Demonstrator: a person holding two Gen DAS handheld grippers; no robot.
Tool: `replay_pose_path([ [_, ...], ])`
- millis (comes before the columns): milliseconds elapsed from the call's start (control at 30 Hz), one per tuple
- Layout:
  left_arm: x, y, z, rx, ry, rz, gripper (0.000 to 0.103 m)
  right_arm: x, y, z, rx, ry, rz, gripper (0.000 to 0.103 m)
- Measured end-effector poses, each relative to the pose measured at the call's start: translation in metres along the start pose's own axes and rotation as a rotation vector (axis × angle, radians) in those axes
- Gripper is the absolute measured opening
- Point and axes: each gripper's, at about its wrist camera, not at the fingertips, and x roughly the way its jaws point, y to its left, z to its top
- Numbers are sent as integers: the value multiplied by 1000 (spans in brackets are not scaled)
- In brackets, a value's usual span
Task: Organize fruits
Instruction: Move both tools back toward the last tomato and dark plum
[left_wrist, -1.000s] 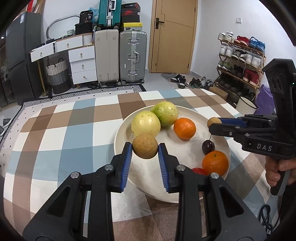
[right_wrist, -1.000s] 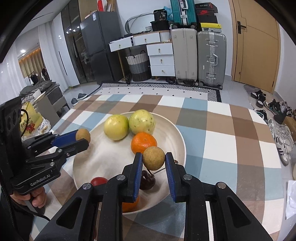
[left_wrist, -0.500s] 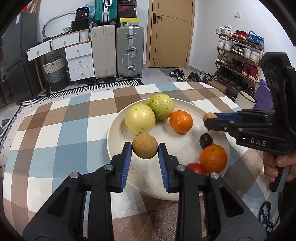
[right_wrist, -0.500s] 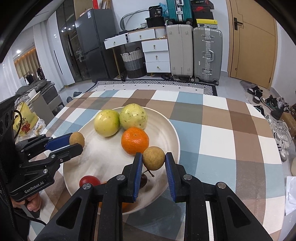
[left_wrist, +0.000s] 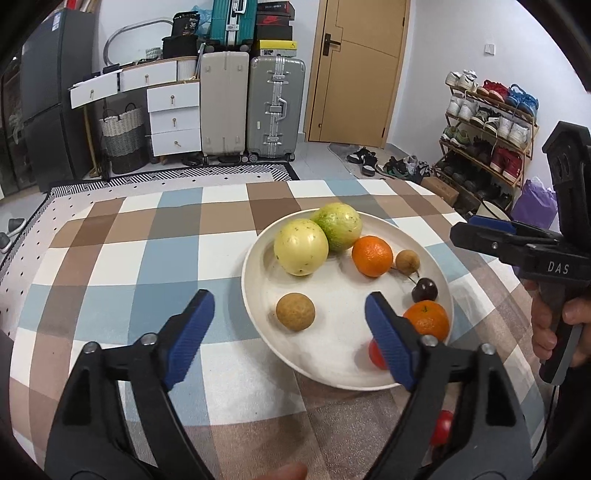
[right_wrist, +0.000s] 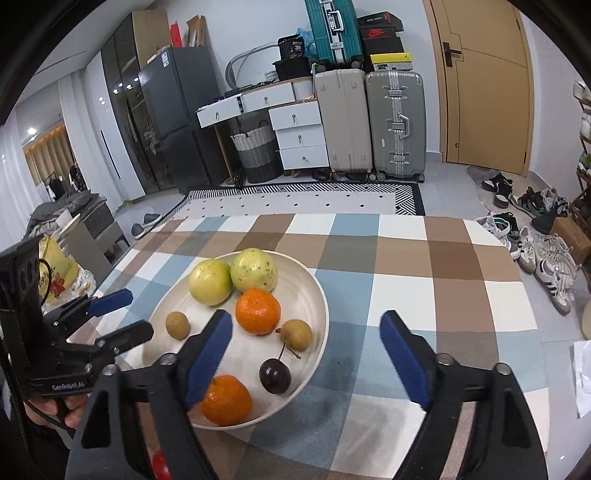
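A cream plate on the checked cloth holds two pale green fruits, an orange, a mandarin and a dark cherry. My left gripper is opening, its pads well apart from the round brown fruit lying on the plate below them. My right gripper is opening too, above the plate's right rim. A smaller brown fruit rests free beneath it. A red fruit on the plate is half hidden by my left finger.
Another small red fruit lies on the cloth in front of the plate. The table's right edge drops to a floor strewn with shoes. A person's hand holds the right gripper's handle. White paper lies at the far right.
Both grippers have opened and let go of their brown fruits, which now lie on the plate. Both grippers have drawn back a little from the plate.
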Motion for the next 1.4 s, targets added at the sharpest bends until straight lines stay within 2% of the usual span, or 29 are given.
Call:
replay_pose_path([
  [67, -7, -1, -3, 1, -3, -4, 86, -5, 1, 0, 1, 4, 5, 100],
  [133, -15, -3, -6, 9, -3, -13, 101, -10, 5, -3, -11, 3, 14, 102],
  [167, -19, -5, -6, 17, -8, -2, 103, -12, 7, -4, -17, 7, 17, 102],
  [267, -32, -11, -9, 40, -27, 28, 103, -19, 15, -13, -42, 19, 25, 102],
  [500, -53, -23, -21, 80, -31, 21, 103, -33, 31, -27, -92, 29, 19, 102],
  [967, -85, -26, -53, 71, -30, 2, 103, -69, 39, -62, -99, 15, -13, 102],
  [1400, -84, -45, -77, 111, 36, -66, 103, -63, 41, -91, -101, 102, 16, 102],
])
